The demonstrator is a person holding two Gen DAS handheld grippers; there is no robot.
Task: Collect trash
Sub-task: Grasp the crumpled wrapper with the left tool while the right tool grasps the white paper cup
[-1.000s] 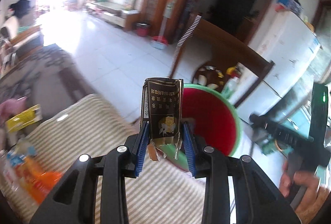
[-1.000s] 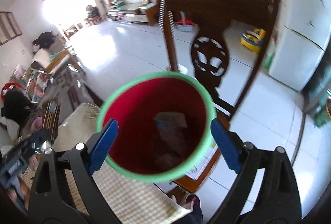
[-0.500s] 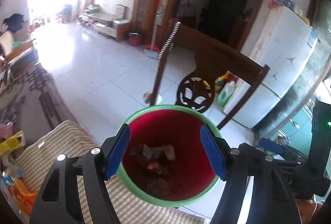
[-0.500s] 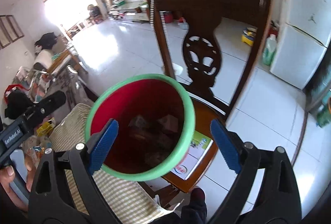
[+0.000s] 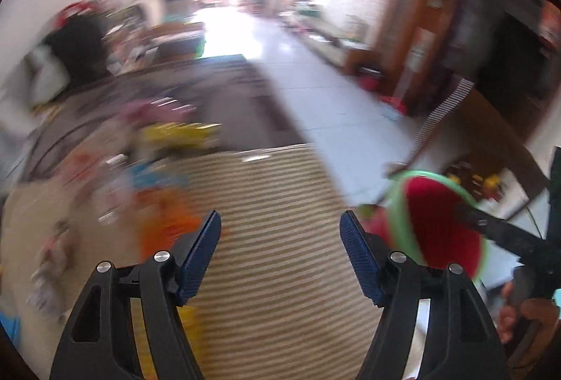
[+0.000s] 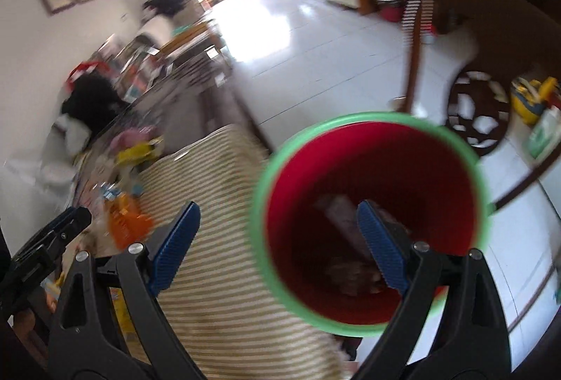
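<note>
Trash (image 6: 354,246) lies in the red plastic bin with green rim (image 6: 371,218), between the right gripper (image 6: 277,239)'s wide, empty jaws. The left gripper (image 5: 280,248), jaws wide and empty, hangs over the striped cloth worktop (image 5: 280,204); blurred wrappers (image 5: 164,204) left of them.

Blurred wrappers (image 5: 168,176) unreadable, bin (image 6: 371,222) contents indistinct behind right claw (image 6: 277,246)
</note>
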